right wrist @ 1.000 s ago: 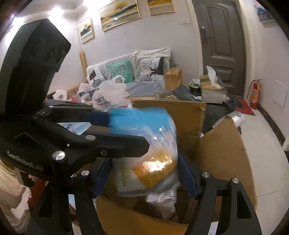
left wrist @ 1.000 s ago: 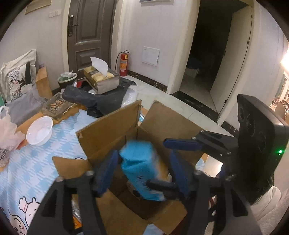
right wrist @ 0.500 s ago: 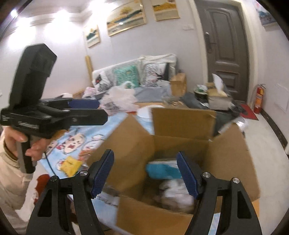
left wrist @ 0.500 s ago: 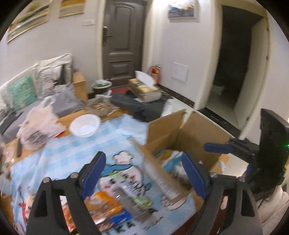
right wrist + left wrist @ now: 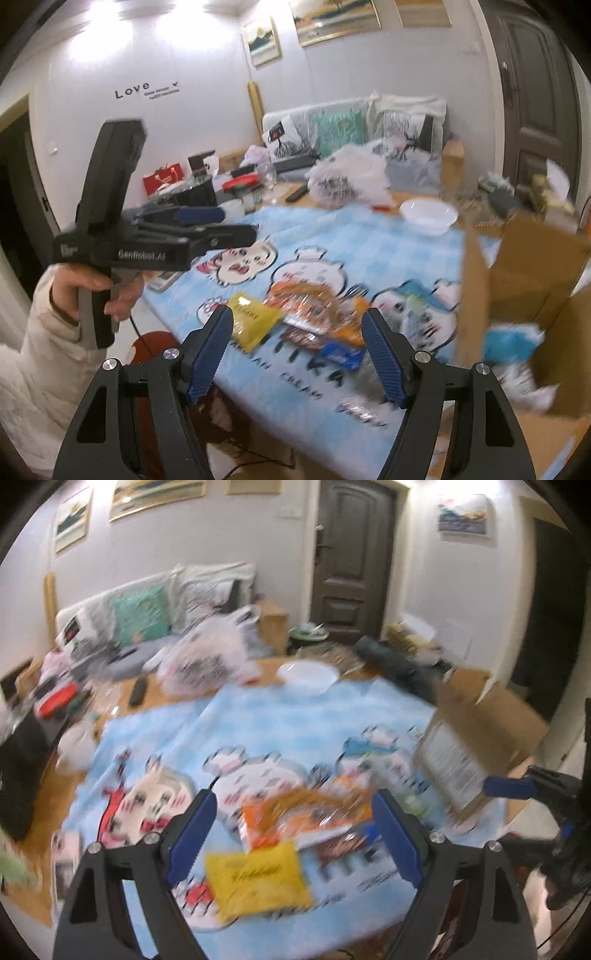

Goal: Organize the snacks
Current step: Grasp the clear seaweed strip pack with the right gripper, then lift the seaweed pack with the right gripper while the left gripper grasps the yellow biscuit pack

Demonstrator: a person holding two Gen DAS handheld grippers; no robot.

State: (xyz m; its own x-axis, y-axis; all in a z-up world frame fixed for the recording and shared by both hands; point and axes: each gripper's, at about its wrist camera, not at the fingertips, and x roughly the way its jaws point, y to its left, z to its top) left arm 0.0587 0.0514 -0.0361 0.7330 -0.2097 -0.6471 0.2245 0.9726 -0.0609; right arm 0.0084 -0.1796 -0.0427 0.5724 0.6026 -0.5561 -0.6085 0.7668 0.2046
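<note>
Blue cartoon tablecloth carries a yellow snack packet between the left gripper's wide, empty jaws; right gripper gapes likewise.

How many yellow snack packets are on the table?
1. The flat yellow plastic snack packet lies on the blue cartoon tablecloth, beside the orange packets; others may hide underneath.

The bench is covered by a light blue cartoon-print cloth, with bare wood left exposed at its far edge. Toward 6 o'clock on the cloth, a yellow packet is laid just beside an orange snack bag, and a small blue packet is tucked against that pile. Toward 12 o'clock, a white bowl, a white plastic bag and a black remote are seen.
</note>
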